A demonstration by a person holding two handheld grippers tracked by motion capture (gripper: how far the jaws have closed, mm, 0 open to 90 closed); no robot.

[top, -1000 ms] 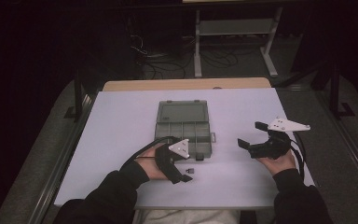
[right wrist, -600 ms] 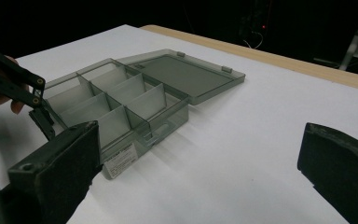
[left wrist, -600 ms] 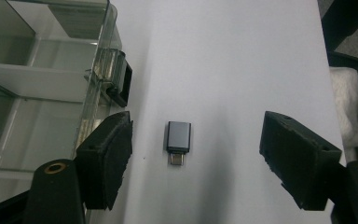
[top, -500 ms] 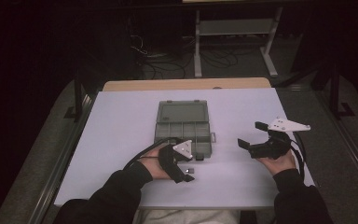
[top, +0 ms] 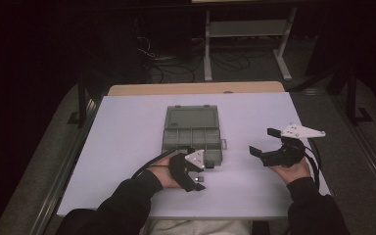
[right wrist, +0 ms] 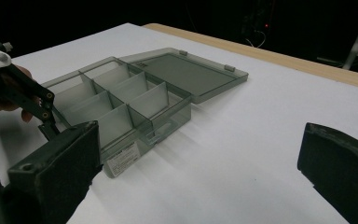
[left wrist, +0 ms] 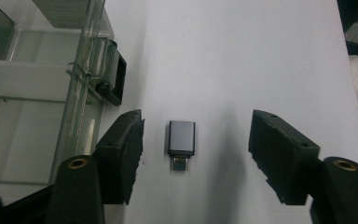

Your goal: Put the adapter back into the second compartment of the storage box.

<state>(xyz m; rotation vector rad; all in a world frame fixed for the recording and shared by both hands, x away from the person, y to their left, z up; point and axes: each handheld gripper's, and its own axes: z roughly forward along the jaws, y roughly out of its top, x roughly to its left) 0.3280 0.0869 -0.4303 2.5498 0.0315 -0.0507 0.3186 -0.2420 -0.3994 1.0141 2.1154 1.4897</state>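
Note:
A small grey USB-C adapter (left wrist: 182, 140) lies flat on the white table (left wrist: 261, 56), plug end toward the camera. It sits between the two black pads of my left gripper (left wrist: 196, 149). The jaws have just been closing, but gaps remain on both sides of the adapter, so they are open. In the high view my left gripper (top: 197, 180) points down just in front of the clear grey compartment box (top: 192, 129). My right gripper (top: 263, 140) hovers open to the right of the box, nothing between its fingers (right wrist: 60, 172).
The box (right wrist: 130, 100) lies open with its lid (right wrist: 186, 72) folded back; its several compartments look empty. Its wall (left wrist: 81, 93) and black latch (left wrist: 114, 77) stand close to the left pad. A wooden edge (top: 196, 88) borders the table's far side.
The left hand has shifted slightly right and toward the table's front edge. The right hand has not moved.

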